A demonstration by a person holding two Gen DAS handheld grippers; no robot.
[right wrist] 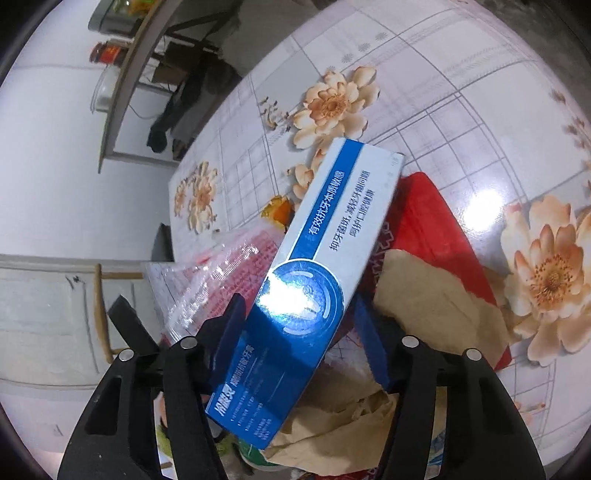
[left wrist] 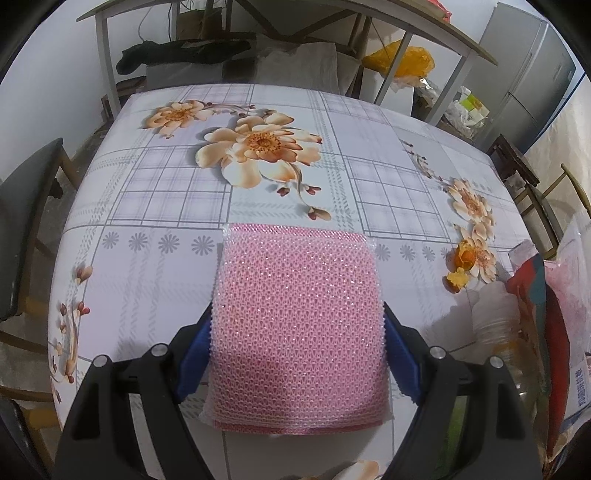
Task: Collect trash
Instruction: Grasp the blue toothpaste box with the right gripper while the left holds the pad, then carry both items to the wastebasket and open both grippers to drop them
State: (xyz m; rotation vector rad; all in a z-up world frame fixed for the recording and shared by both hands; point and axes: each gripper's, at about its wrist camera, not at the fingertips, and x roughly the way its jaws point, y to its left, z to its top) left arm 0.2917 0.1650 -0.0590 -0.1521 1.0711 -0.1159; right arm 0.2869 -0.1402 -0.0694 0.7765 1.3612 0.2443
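Note:
My left gripper (left wrist: 297, 325) is shut on a pink mesh scrubbing pad (left wrist: 297, 314), held above the flowered tablecloth (left wrist: 166, 184). My right gripper (right wrist: 299, 317) is shut on a blue and white toothpaste box (right wrist: 325, 236), held tilted over a pile of trash: a red packet (right wrist: 432, 225), torn brown paper (right wrist: 428, 299) and a clear plastic wrapper with red print (right wrist: 221, 266). Orange peel pieces (left wrist: 461, 266) lie on the cloth at the right; one also shows in the right wrist view (right wrist: 279, 210).
A clear plastic bottle (left wrist: 498, 325) and the red packet (left wrist: 532, 295) stand at the table's right edge. A dark chair (left wrist: 26, 229) is at the left. A wooden trestle table (left wrist: 424, 22), a yellow bag (left wrist: 410, 59) and a fridge (left wrist: 532, 74) are behind.

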